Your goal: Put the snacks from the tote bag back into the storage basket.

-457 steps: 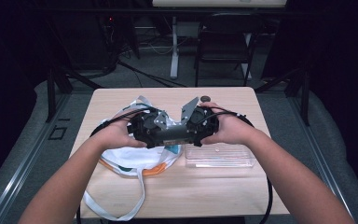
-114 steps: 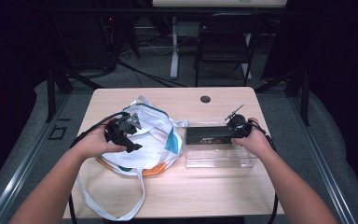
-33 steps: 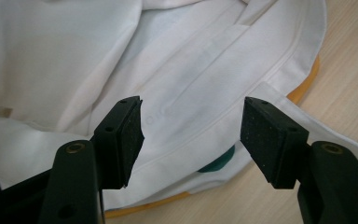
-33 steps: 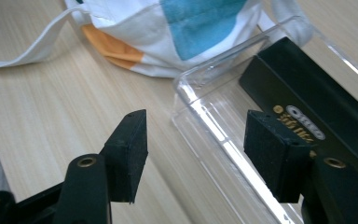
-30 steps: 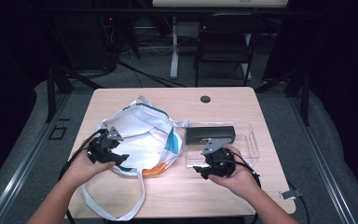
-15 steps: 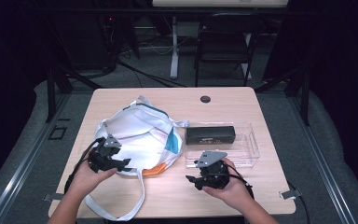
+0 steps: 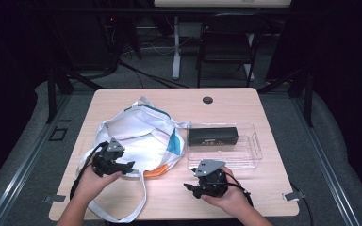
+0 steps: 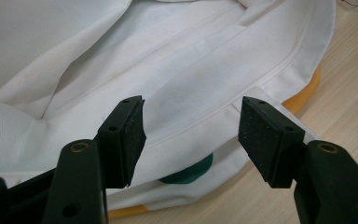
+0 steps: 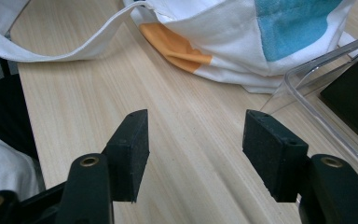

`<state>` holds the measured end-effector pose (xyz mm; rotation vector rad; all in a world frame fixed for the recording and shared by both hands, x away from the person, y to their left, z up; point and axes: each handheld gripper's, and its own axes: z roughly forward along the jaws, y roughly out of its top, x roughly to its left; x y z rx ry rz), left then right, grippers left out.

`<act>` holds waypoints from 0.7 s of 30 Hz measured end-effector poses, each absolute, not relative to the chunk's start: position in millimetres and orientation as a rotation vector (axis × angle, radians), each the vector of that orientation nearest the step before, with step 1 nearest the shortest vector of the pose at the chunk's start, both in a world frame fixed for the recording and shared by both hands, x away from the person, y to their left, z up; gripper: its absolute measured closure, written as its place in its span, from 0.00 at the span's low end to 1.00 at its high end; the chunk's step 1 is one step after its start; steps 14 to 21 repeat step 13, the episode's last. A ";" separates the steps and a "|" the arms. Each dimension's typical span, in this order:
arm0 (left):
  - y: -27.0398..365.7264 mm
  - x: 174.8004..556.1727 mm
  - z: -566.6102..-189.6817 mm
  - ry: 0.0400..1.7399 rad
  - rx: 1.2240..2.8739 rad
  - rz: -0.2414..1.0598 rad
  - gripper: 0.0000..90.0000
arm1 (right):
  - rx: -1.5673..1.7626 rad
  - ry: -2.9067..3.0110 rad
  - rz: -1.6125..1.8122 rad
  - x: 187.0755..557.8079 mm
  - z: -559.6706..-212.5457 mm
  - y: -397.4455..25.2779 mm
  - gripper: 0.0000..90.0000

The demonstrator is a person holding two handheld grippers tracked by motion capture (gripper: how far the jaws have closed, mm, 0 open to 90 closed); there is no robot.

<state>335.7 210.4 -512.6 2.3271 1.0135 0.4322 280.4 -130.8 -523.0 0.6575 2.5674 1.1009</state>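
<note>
A white cloth tote bag point(image 7: 139, 136) with teal and orange patches lies crumpled on the left half of the table. My left gripper point(image 7: 130, 165) hovers at its near edge, open, its jaws spread over the white fabric point(image 8: 223, 79) with nothing between them. To the right, a black oblong box point(image 7: 213, 136) lies in a clear plastic tray point(image 7: 250, 160). My right gripper point(image 7: 191, 187) is open above bare wood in front of the tray, pointing left toward the bag point(image 9: 242, 42). The tray's corner point(image 9: 307, 70) is at its right.
The bag's long white strap point(image 7: 136, 207) loops toward the near table edge. A round cable port point(image 7: 208, 100) sits at the far middle of the wooden table point(image 7: 264, 197). Dark chairs and stands lie beyond the table.
Both grippers have drawn back toward the near edge of the table. The right one moved away from the tray, where the black box now lies.
</note>
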 end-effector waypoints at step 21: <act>218.9 330.5 -517.4 1.035 2.301 0.441 0.45 | 0.675 2.516 1.126 279.1 -529.5 -134.4 0.45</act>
